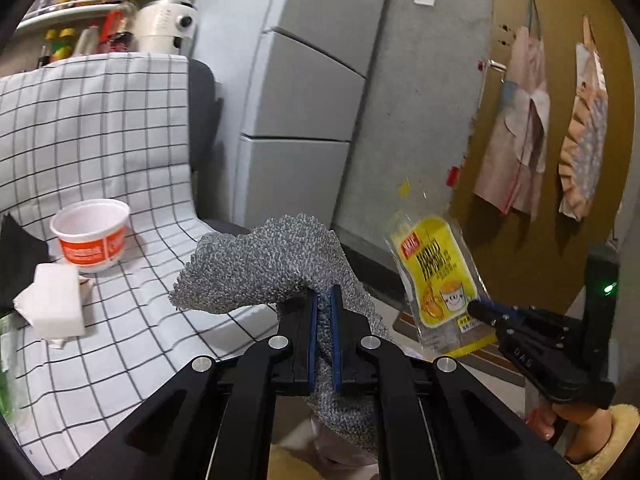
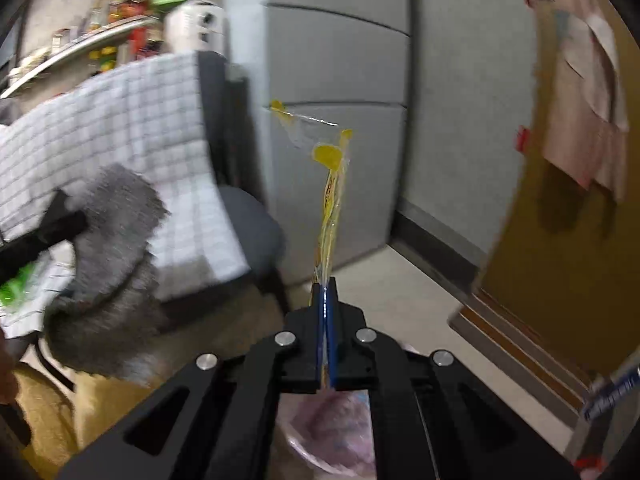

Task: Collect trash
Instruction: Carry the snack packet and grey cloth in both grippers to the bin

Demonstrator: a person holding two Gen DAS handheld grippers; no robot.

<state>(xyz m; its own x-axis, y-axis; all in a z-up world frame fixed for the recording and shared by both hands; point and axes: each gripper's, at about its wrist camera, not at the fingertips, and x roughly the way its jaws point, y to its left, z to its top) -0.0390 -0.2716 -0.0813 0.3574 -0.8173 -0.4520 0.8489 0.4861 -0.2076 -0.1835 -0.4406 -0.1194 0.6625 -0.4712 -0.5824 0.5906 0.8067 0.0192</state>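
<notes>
My left gripper (image 1: pixel 325 294) is shut on a grey knitted cloth (image 1: pixel 276 260) and holds it in the air past the edge of the checked tablecloth (image 1: pixel 100 128). The cloth also shows blurred in the right wrist view (image 2: pixel 116 248). My right gripper (image 2: pixel 325 286) is shut on a yellow and clear snack wrapper (image 2: pixel 332 200), held upright and edge-on. In the left wrist view the wrapper (image 1: pixel 438 280) hangs to the right, pinched at its lower edge by the right gripper (image 1: pixel 478 309). A bin with a pink liner (image 2: pixel 332 432) sits below the right gripper.
On the cloth-covered table stand an orange and white paper cup (image 1: pixel 93 236) and a crumpled white tissue (image 1: pixel 54 304). A grey fridge (image 1: pixel 304 92) stands behind. A brown door (image 1: pixel 560 120) with hanging aprons is to the right. A dark chair (image 2: pixel 248 216) is by the table.
</notes>
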